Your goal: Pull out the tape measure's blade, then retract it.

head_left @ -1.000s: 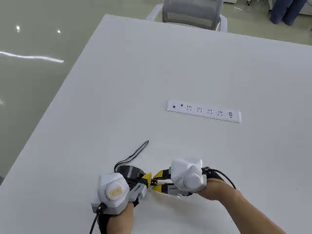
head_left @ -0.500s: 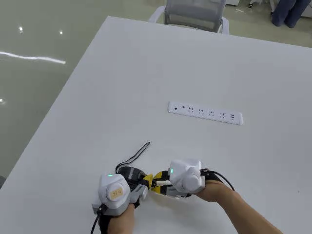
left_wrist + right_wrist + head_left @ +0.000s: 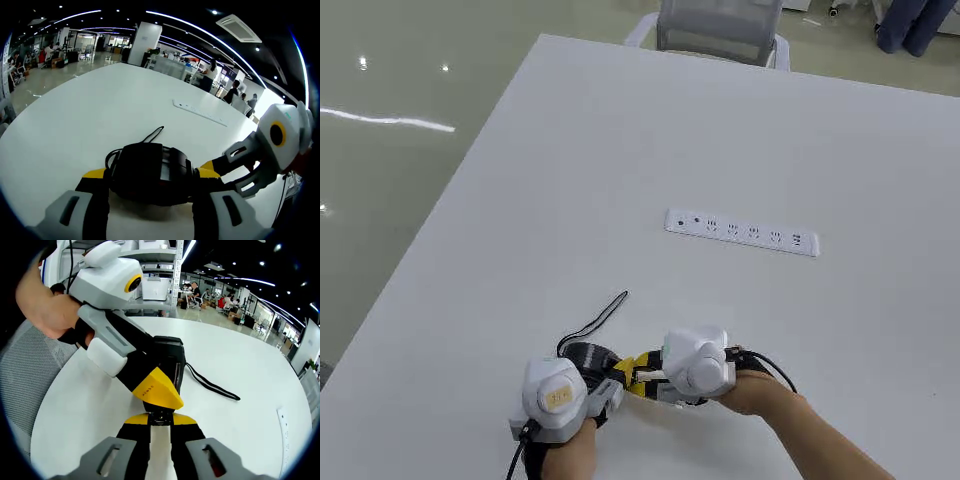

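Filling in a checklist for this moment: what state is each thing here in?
Black tape measure case: blade barely drawn.
Left claw: shut on the case.
Right claw: shut on the blade tip.
Black wrist strap: slack on the white table.
White power strip: sockets empty.

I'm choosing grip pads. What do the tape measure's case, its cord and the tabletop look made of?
The tape measure case looks matte black plastic, possibly rubber-coated: ribbed, no glare. Its cord is thin and black, woven or rubber; too fine to tell. The tabletop looks smooth white laminate with faint sheen.
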{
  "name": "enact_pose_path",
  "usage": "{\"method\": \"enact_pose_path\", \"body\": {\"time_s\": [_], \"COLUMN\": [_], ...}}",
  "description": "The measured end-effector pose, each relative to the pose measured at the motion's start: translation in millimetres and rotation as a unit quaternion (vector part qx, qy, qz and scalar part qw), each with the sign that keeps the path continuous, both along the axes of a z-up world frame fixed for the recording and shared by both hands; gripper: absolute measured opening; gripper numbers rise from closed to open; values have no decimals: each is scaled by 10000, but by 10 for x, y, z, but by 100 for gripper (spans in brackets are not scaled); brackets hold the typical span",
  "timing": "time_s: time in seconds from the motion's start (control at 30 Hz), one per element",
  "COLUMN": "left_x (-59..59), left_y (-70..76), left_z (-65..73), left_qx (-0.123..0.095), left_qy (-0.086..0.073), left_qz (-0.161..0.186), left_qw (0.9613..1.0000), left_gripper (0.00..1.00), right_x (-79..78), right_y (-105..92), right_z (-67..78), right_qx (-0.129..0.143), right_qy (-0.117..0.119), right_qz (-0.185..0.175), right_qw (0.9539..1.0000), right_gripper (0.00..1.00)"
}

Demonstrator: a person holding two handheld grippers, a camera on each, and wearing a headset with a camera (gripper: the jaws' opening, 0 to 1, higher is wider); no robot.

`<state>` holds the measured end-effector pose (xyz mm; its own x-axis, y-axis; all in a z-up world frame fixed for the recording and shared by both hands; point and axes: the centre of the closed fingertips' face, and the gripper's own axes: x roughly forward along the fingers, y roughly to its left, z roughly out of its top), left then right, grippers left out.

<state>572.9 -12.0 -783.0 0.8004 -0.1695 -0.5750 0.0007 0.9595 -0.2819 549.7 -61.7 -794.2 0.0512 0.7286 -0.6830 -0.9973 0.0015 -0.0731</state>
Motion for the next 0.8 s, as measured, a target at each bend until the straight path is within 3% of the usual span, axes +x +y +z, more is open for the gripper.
{"method": "enact_pose_path", "body": {"time_s": [0.57,0.73,0.8], "left_x": [-5,-21,-25], "left_y": [-37,-64,-74], "left_z": [-28,-60,-68], "left_qx": [226,203,210], "left_qy": [-8,51,67], "left_qz": [-143,-186,-218], "left_qw": [9996,9996,9995], "left_gripper": [66,66,66], "right_x": [-9,-11,-12], "right_y": [-13,-23,-28], "right_z": [-93,-153,-166], "right_qx": [73,5,-4], "right_qy": [42,-105,-58], "right_qz": [-80,-20,-57], "right_qw": [9999,9999,10000], "right_gripper": [14,14,14]}}
